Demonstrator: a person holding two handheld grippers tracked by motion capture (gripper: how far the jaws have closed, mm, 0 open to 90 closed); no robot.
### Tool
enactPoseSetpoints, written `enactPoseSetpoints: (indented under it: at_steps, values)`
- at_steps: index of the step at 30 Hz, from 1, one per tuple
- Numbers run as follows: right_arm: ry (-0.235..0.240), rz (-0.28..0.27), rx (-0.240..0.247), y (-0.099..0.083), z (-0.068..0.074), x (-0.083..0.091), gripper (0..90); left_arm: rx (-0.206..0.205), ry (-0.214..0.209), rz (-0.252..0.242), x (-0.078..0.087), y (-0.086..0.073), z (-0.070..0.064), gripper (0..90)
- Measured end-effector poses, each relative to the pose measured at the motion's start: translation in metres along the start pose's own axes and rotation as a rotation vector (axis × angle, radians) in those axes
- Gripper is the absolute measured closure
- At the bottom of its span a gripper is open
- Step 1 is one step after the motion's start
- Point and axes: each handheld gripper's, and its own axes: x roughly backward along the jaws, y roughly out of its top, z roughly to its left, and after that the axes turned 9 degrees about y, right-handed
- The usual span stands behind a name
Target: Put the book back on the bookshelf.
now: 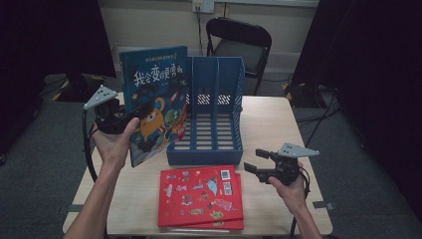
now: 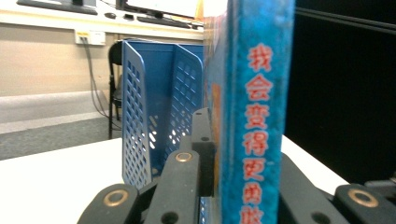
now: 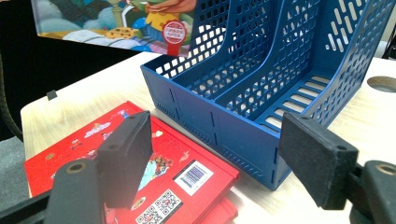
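The left gripper [image 1: 130, 119] clamps the blue picture book [image 1: 155, 94] upright beside the blue file rack [image 1: 214, 144], spine reading 我会变得更勇敢; the right gripper [image 1: 256, 162] hovers open-jawed near the red books [image 1: 199, 199] lying flat.

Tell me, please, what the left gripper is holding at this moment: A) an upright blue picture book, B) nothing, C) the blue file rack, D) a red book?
A: the left gripper is shut on the blue picture book, held upright beside the blue file rack, while the red books lie flat on the table.
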Motion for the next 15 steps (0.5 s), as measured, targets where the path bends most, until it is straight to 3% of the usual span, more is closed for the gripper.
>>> enactPoseSetpoints:
  at_steps: [5, 15]
  values:
    - [0.001, -0.001, 0.002, 0.000, 0.000, 0.000, 25.8, 0.018, 0.036, -0.019, -0.009, 0.002, -0.003, 83.4]
    - [0.003, 0.006, -0.002, -0.001, 0.000, 0.000, 25.8, 0.016, 0.088, -0.046, -0.028, 0.002, -0.014, 83.4]
